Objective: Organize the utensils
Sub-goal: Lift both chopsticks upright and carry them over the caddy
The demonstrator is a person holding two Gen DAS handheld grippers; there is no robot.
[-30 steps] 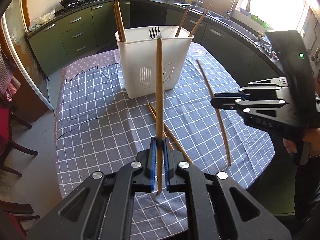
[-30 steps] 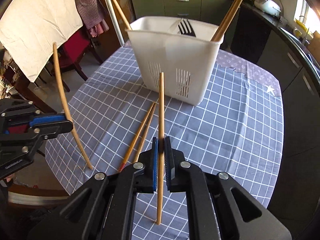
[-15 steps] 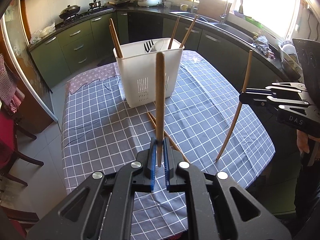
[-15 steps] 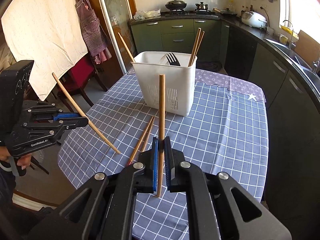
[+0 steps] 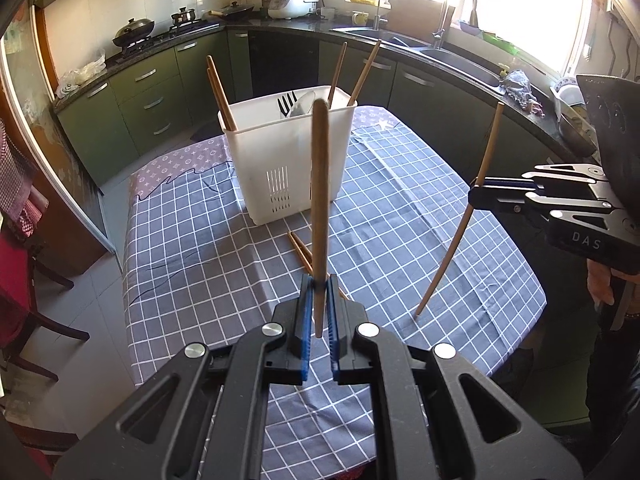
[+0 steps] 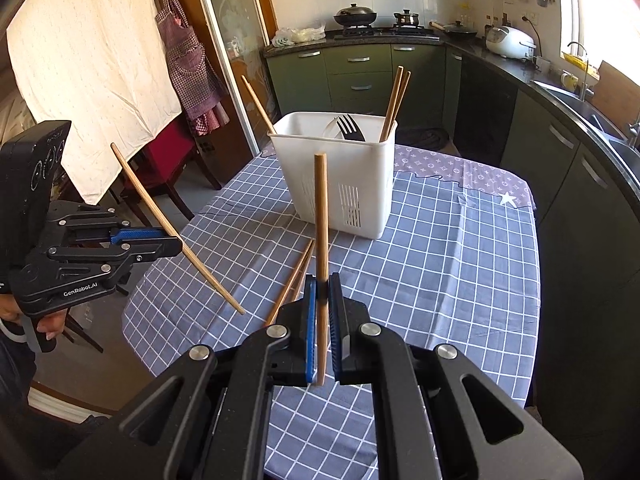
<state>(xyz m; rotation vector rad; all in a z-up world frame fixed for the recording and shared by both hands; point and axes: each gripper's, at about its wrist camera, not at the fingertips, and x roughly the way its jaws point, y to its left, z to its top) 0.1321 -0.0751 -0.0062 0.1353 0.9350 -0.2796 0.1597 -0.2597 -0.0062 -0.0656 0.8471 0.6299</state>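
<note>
My left gripper (image 5: 319, 280) is shut on a wooden chopstick (image 5: 320, 200) held upright above the table; it shows from the side in the right wrist view (image 6: 176, 246). My right gripper (image 6: 322, 280) is shut on another wooden chopstick (image 6: 321, 232), also upright; it shows in the left wrist view (image 5: 472, 196). A white utensil holder (image 5: 292, 156) stands at the table's far side with several chopsticks and a black fork (image 5: 286, 102) in it. Two more chopsticks (image 6: 294, 278) lie on the cloth in front of it.
The table has a grey checked cloth (image 5: 200, 240). Red chairs (image 5: 24, 280) stand at its left side. Green kitchen cabinets (image 5: 152, 96), a stove and a sink counter run behind and to the right of the table.
Both grippers have risen and drawn back from the table, each carrying its chopstick off the cloth. The holder now looks farther away.
</note>
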